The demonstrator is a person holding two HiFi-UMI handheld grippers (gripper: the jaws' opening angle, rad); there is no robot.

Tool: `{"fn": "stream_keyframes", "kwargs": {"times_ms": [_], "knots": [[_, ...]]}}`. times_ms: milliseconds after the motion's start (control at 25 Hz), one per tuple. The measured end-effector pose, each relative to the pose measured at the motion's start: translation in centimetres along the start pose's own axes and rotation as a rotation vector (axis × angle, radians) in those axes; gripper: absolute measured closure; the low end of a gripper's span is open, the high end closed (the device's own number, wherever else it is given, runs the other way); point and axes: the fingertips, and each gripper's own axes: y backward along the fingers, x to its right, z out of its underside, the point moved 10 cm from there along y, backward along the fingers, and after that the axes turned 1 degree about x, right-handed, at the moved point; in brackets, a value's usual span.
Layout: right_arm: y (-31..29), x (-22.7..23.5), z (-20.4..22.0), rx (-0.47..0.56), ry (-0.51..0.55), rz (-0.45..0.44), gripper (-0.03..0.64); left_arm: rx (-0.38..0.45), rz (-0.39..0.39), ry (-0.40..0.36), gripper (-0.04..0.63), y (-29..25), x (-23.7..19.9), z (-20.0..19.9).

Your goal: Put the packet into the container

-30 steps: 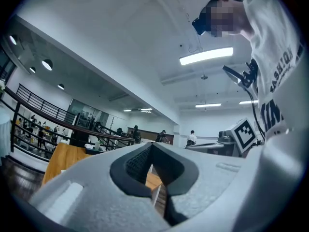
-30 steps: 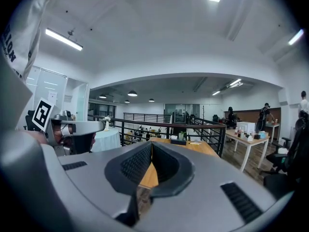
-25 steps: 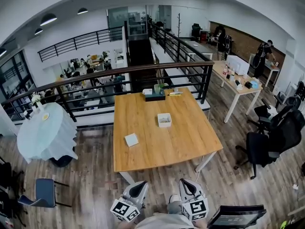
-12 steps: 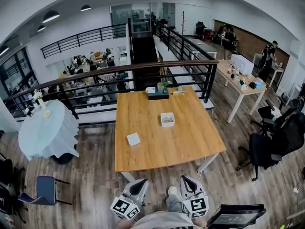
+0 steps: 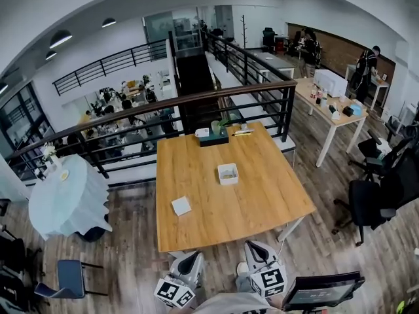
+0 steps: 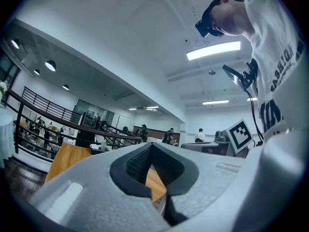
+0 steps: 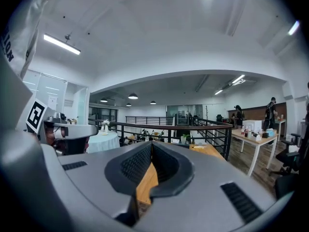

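A white square packet [image 5: 181, 205] lies flat on the left part of the wooden table [image 5: 262, 201]. The small white open container [image 5: 228, 173] stands near the table's middle, farther away and to the right of the packet. Both grippers hang low in the head view, just short of the table's near edge. My left gripper [image 5: 190, 259] [image 6: 151, 145] is shut with nothing in it. My right gripper [image 5: 255, 247] [image 7: 151, 143] also has its jaws together and holds nothing. Each gripper view looks level over the tabletop [image 7: 145, 185]; neither shows the packet or the container.
A dark box with small items [image 5: 213, 136] sits at the table's far edge, before a black railing [image 5: 196, 103]. A black office chair [image 5: 373, 201] stands to the right. At the left are a cloth-covered round table [image 5: 69, 198] and a blue chair [image 5: 69, 277]. A dark panel [image 5: 321, 290] is at my right.
The table has come nearer in the head view, and its near edge now lies close above both grippers. Both grippers stay shut and empty. The packet and container have not moved on the table.
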Motion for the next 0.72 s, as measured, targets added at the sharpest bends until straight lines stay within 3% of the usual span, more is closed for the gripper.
{"fn": "stream_keyframes", "kwargs": {"times_ms": [720], "knots": [[-10.3,11.2,0.1,-0.004,-0.065,-0.038,0.609,-0.024,-0.075,0.014,0.597,-12.6,-4.2,-0.8]]}}
